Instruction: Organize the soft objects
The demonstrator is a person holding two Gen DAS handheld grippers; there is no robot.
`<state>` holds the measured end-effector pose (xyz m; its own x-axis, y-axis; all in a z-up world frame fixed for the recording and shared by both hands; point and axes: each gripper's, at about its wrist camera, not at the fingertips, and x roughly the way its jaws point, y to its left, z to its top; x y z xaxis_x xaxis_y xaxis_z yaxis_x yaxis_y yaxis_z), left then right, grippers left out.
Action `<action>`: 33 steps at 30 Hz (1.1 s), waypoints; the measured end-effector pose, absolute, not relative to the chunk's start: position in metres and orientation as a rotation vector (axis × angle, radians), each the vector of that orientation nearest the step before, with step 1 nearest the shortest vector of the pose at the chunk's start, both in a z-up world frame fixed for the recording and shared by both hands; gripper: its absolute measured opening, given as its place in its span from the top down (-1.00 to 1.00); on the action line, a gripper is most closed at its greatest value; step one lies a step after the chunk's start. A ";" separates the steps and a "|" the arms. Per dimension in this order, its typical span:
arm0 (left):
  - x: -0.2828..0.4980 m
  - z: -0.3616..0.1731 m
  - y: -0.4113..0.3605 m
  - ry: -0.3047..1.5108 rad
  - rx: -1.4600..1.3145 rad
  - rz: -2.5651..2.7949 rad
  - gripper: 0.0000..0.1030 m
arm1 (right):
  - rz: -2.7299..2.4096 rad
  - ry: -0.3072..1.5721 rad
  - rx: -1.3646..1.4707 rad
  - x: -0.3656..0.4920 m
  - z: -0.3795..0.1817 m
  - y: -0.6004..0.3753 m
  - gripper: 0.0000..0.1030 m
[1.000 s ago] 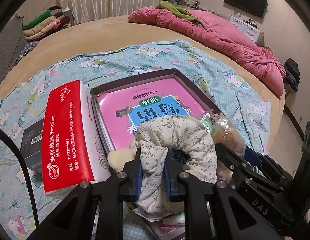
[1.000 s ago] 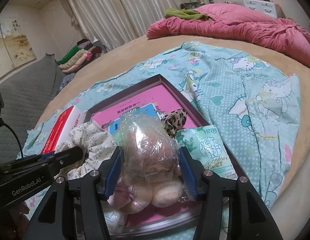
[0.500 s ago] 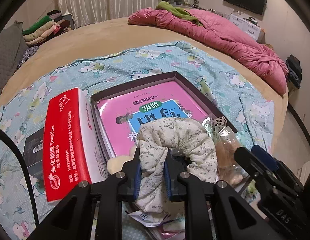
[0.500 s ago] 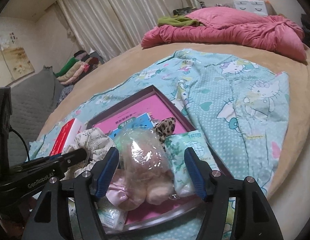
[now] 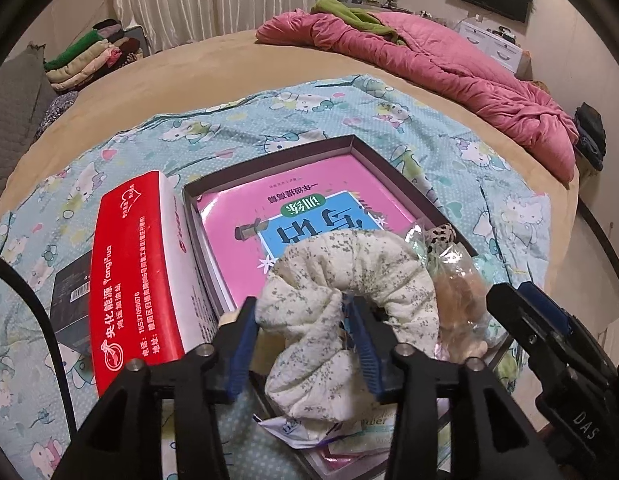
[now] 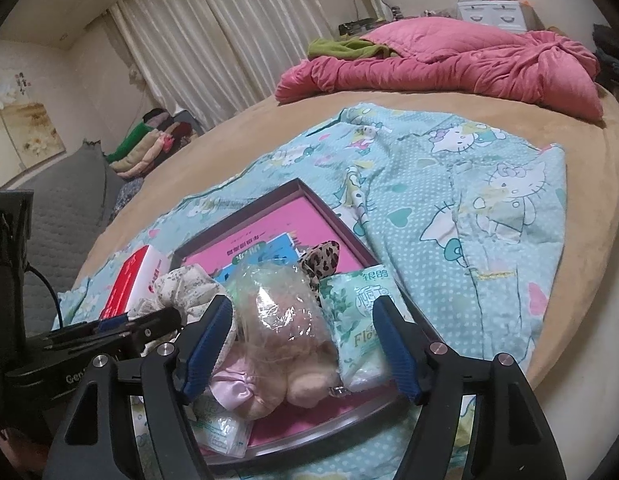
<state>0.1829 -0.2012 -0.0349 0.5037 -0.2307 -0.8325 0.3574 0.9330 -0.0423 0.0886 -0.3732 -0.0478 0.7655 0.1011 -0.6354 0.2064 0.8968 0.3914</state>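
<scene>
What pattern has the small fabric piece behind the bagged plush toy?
Leopard print, tan with dark spots; the right wrist view shows it best.

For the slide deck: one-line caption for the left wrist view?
Left gripper, jaws just opened, straddles a floral fabric roll over the tray.

A home bedroom: bed (image 6: 569,216), pink quilt (image 6: 449,64), curtains (image 6: 213,40)

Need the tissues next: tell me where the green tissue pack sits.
In the right wrist view the green tissue pack lies in the tray at its right edge, beside the plastic-wrapped plush toy, below the leopard-print scrunchie.
</scene>
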 end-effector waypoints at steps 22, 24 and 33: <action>0.159 -0.003 -0.177 0.937 0.139 -0.335 -0.51 | -0.088 0.700 0.443 0.078 -0.028 -0.365 -0.56; 0.157 0.001 -0.171 0.936 0.131 -0.329 -0.53 | -0.090 0.701 0.447 0.076 -0.025 -0.362 -0.57; 0.133 0.014 -0.149 0.924 0.120 -0.311 -0.66 | -0.083 0.696 0.411 0.065 -0.001 -0.349 -0.58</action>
